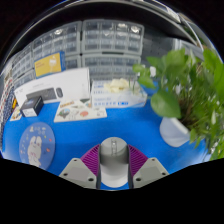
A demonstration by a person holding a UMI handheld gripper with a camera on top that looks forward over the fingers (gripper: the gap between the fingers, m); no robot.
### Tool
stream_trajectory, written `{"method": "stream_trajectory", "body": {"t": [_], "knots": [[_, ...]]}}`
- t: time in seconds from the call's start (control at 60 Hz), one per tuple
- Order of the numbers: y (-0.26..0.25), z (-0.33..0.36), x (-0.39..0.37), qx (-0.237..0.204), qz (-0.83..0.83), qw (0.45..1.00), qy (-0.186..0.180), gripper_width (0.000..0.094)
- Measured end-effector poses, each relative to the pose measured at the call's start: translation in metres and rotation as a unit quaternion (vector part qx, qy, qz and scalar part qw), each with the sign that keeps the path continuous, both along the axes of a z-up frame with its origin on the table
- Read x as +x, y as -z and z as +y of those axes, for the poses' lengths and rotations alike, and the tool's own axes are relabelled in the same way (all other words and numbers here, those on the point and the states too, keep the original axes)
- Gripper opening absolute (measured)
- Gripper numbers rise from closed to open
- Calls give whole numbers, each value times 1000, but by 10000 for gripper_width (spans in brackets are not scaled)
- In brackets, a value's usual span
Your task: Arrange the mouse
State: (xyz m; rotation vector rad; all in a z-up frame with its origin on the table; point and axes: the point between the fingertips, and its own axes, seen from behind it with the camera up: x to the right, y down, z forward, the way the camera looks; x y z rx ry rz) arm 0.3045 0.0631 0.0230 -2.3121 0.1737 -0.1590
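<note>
Holding the mouse (113,160) pinched between the two fingers of the gripper (113,172), purple pads pressing its flanks from 9 and 3 o'clock, so the tool is clenched on it rather than merely straddling it. Side grip makes sense: the flanks are the narrow, flat bit; the top is domed and would slip.

Mouse: pale grey/white body, rounded hump, darker line down the middle where the wheel or button split sits. Nose points to 12 o'clock, away from the camera. Can't tell whether it's lifted or sitting on the blue table (100,132).

Around it: round white disc (36,146) at 10 o'clock, papers (80,111) and a white box (42,94) beyond at 11, potted plant (185,85) at 2 o'clock, storage drawers (100,45) at 12. Likely target is the open blue patch ahead; plant leaves are the snag risk.
</note>
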Motion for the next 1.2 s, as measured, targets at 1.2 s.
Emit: {"method": "stream_trajectory", "body": {"t": [1.2], "knots": [[29,51,-277,7,31,997,-64,464]]}}
